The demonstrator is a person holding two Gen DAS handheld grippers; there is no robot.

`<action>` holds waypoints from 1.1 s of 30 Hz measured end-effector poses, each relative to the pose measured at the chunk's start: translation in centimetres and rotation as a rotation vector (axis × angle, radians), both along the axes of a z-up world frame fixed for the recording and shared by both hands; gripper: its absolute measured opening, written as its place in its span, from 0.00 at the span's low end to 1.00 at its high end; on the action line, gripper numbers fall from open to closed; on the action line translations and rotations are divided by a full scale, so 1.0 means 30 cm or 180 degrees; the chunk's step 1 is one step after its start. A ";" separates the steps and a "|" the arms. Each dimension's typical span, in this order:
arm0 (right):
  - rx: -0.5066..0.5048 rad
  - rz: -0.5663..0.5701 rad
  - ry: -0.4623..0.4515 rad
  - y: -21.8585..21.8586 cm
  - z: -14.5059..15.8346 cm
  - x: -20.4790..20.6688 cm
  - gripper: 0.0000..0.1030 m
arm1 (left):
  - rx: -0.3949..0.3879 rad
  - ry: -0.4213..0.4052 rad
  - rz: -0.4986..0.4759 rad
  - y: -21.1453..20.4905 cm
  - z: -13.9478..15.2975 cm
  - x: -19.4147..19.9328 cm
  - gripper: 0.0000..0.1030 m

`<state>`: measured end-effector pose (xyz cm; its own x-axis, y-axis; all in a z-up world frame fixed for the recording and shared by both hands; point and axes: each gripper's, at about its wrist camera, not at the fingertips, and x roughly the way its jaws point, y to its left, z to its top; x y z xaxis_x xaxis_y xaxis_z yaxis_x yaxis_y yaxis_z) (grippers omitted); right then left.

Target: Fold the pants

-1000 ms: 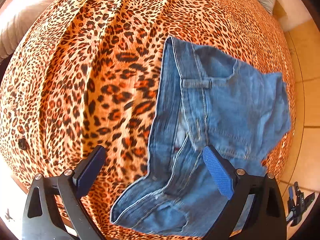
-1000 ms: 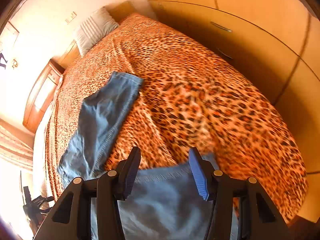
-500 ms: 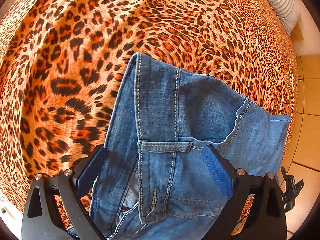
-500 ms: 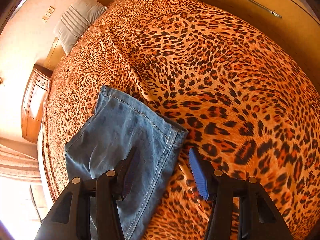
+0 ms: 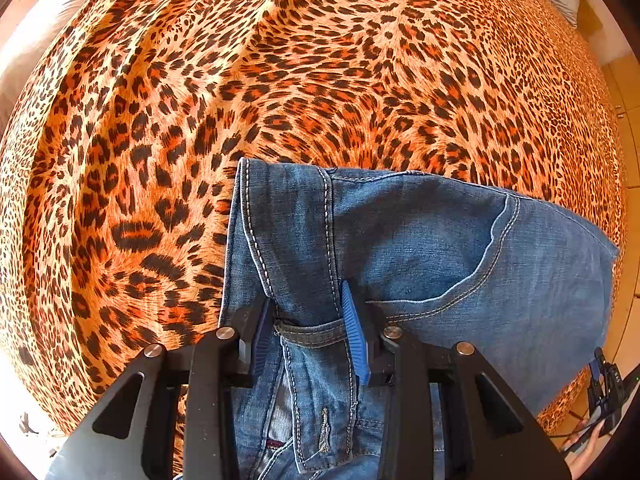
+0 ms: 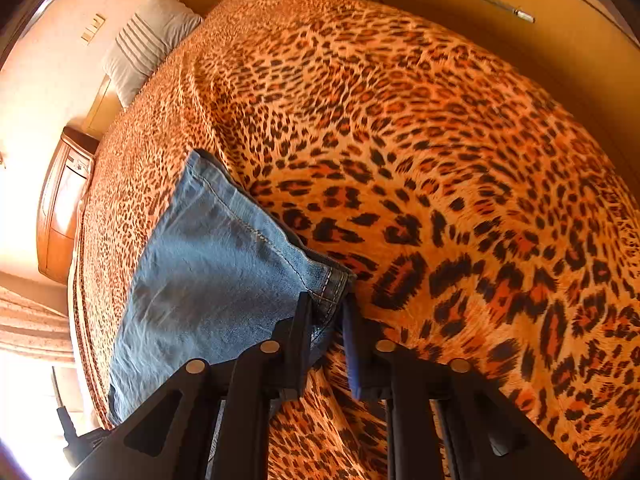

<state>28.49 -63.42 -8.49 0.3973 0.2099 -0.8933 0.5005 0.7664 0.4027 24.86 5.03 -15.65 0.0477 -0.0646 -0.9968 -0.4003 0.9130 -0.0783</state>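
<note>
Blue denim pants (image 5: 420, 248) lie on a leopard-print bedspread (image 5: 280, 80). In the left wrist view I see their waistband end with a belt loop and a front pocket. My left gripper (image 5: 308, 312) is shut on the waistband near the belt loop. In the right wrist view a pant leg (image 6: 216, 264) lies flat with its hem corner toward me. My right gripper (image 6: 326, 308) is shut on that hem corner.
A striped grey pillow (image 6: 148, 40) lies at the head of the bed. A wooden nightstand (image 6: 64, 200) stands beside the bed. Wardrobe doors (image 6: 520, 12) run along the far side. Tiled floor (image 5: 628, 92) shows past the bed edge.
Both grippers have come down onto the pants and closed. The left one now pinches the waistband, the right one the leg's hem corner. Both were open before.
</note>
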 end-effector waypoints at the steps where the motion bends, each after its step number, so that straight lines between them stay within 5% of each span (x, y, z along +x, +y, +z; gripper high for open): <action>1: -0.0119 -0.0042 -0.0018 -0.004 0.031 0.003 0.30 | -0.0074 -0.0041 0.0006 0.010 0.020 0.021 0.30; 3: -0.0292 -0.0062 -0.0236 -0.013 0.114 0.015 0.35 | -0.0207 -0.0147 0.0086 0.061 0.057 0.014 0.31; 6: -0.0330 0.0175 -0.0432 0.015 0.179 0.083 0.53 | -0.0199 -0.0227 0.0272 0.129 0.080 0.026 0.54; 11: -0.0346 0.0655 -0.0300 0.185 0.145 0.201 0.54 | -0.0537 -0.0130 0.0493 0.187 0.030 0.029 0.58; 16: -0.0456 0.0701 -0.0060 0.286 0.045 0.280 0.54 | -0.0265 -0.0001 0.0323 0.133 -0.005 0.037 0.58; 19: -0.0363 0.0657 -0.0110 0.297 0.030 0.291 0.54 | -0.0258 -0.0224 0.0223 0.134 0.082 0.069 0.58; 21: -0.0302 0.0701 -0.0157 0.301 0.029 0.296 0.54 | -0.0166 -0.0359 0.0270 0.181 0.140 0.083 0.65; 22: -0.0281 0.0746 -0.0145 0.303 0.023 0.304 0.54 | -0.0206 -0.0363 0.0310 0.205 0.144 0.091 0.77; 28: -0.0195 0.0892 -0.0156 0.328 0.005 0.339 0.69 | -0.0671 -0.0002 0.0464 0.266 0.007 0.078 0.80; 33: -0.0187 0.1168 -0.0163 0.415 -0.002 0.388 0.72 | -0.0526 0.0165 0.0140 0.190 -0.040 0.147 0.87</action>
<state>40.14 -50.96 -8.54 0.3496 0.2956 -0.8890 0.1687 0.9135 0.3701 29.27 10.74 -16.85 0.0029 -0.2269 -0.9739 -0.4470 0.8709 -0.2042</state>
